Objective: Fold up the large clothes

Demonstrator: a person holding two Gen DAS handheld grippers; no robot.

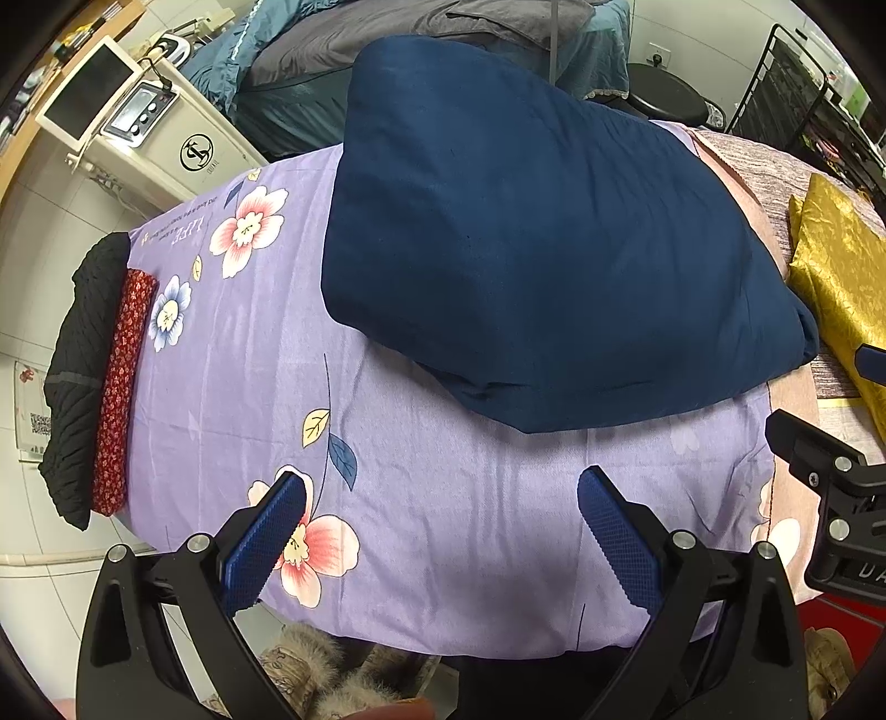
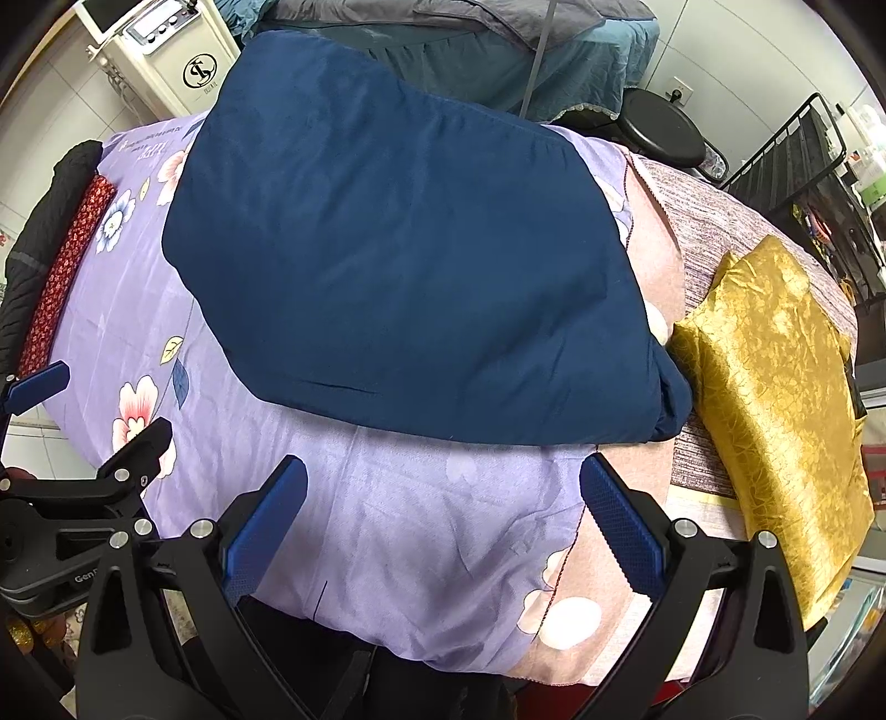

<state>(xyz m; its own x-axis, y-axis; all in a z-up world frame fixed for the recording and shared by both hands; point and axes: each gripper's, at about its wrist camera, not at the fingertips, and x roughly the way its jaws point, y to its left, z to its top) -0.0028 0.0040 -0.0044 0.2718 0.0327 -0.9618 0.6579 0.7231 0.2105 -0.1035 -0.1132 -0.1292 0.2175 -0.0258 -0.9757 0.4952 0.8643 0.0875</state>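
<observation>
A folded navy blue garment (image 1: 531, 243) lies on the lilac floral sheet (image 1: 232, 387) of the table; it also shows in the right wrist view (image 2: 410, 266). My left gripper (image 1: 440, 493) is open and empty, hovering over the sheet near the front edge, short of the garment. My right gripper (image 2: 443, 487) is open and empty, just in front of the garment's near edge. Part of the right gripper shows at the right of the left wrist view (image 1: 830, 482), and part of the left gripper at the left of the right wrist view (image 2: 83, 482).
A folded gold fabric (image 2: 775, 399) lies to the right of the navy garment. Folded red patterned (image 1: 119, 382) and black (image 1: 77, 354) clothes lie at the table's left end. A white machine (image 1: 166, 138), a bed (image 1: 343, 50) and a black stool (image 2: 659, 127) stand behind.
</observation>
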